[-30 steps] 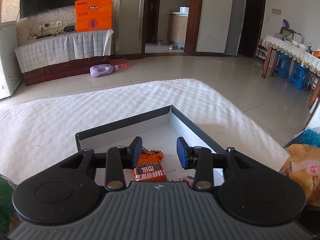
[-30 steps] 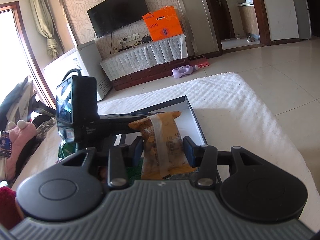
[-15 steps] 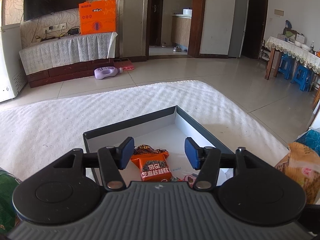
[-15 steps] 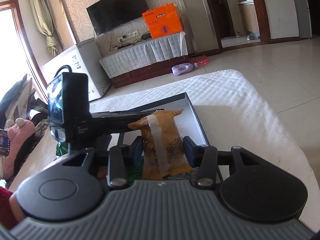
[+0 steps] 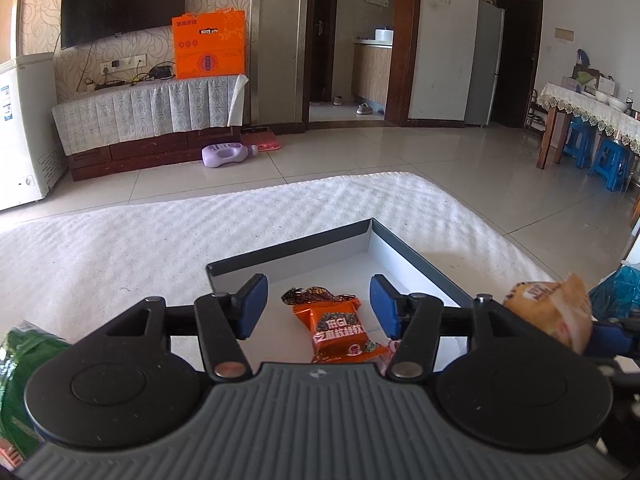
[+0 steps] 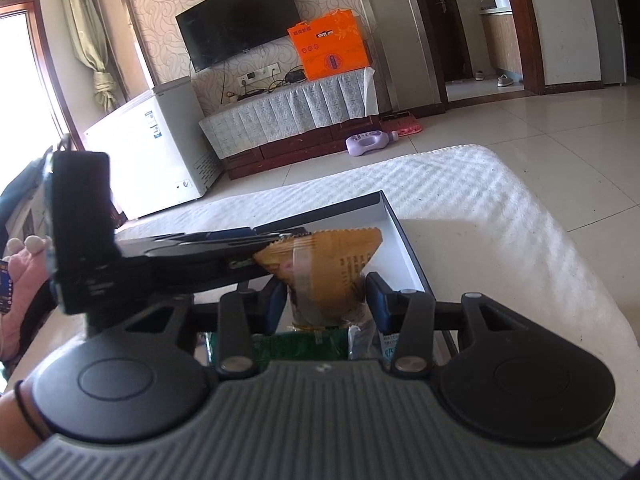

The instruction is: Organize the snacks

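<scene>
A shallow grey box with a white inside lies on the white cloth. An orange snack packet rests on the box floor, loose between the spread blue pads of my left gripper, which is open above it. My right gripper is shut on a yellow-brown snack packet and holds it upright at the box's near right corner. The same packet shows at the right edge of the left wrist view. In the right wrist view the left gripper's black body reaches over the box.
A green packet lies at the near left, and a green packet also lies under the right gripper. A blue bag sits at the far right. The white cloth ends at a tiled floor. A person's hand holds the left gripper.
My left gripper has opened and let go of the orange packet, which now lies in the box, and it has drawn back a little. The right gripper has edged toward the box with its packet.
</scene>
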Demonstrator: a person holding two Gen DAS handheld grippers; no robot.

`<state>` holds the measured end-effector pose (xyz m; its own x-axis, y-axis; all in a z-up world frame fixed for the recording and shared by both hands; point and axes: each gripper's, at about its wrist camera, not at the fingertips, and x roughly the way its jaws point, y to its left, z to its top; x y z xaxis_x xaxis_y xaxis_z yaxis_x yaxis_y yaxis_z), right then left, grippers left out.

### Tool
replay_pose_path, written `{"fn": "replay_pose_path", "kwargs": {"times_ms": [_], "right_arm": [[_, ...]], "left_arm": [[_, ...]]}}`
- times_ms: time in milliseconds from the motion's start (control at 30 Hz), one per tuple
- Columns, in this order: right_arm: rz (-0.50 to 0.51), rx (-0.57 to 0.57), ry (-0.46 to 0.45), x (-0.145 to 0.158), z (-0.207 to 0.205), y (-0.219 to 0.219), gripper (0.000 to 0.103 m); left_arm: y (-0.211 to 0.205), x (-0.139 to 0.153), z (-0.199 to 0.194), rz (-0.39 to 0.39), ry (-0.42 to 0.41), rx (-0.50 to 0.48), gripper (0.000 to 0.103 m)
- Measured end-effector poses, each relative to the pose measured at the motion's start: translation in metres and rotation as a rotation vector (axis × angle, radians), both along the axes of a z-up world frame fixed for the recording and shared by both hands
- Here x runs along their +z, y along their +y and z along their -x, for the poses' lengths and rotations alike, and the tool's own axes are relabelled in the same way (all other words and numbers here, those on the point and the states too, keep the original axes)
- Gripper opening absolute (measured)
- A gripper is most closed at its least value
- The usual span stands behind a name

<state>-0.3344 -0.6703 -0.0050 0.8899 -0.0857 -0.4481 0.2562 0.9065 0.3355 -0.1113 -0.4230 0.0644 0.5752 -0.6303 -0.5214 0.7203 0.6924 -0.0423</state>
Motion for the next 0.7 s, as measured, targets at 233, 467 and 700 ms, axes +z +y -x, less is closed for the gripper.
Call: {"fn": "replay_pose_path", "kwargs": {"times_ms": [233,467,700], "right_arm": [[-0.003,-0.002,0.007,-0.002,-0.014,0.005,0.046],[0.011,-0.005,0.016,-0.004,-0.033,0.007,0.046],[-0.012,0.001,0.029,-0.009,-0.05,0.009,0.046]], "left_arm": [[0.024,0.009,0.004,-0.002,-0.024,0.015,0.067],[0.044,0.01,0.008,-0.016,-0.036,0.025,0.068],[0.061,0.006,0.012,-0.037,-0.034,0.045,0.068]]}}
